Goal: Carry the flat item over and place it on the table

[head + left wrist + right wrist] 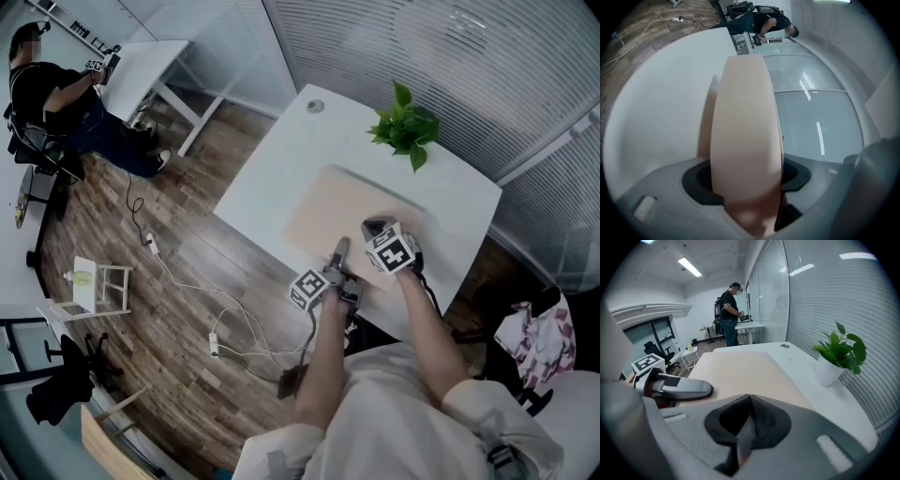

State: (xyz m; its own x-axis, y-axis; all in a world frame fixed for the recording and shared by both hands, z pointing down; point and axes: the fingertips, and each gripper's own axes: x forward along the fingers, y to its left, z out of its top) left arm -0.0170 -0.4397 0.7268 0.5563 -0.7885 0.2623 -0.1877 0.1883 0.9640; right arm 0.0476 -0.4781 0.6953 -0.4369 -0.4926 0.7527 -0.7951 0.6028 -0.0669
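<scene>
I hold the flat board (342, 211) with both tools, because it is wide and a single grip would let it swing. The left tool (338, 255) is clamped on the board's near edge. The right tool (373, 230) pinches the same edge just beside it. The board lies low over the white table (281, 159), on my side of the potted plant (405, 129). I judge that only lowering and release remain.

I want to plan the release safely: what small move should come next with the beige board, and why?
Probably lower the beige board flat onto the white table: the left gripper and the right gripper both clamp its near edge, and it is over the tabletop.
</scene>
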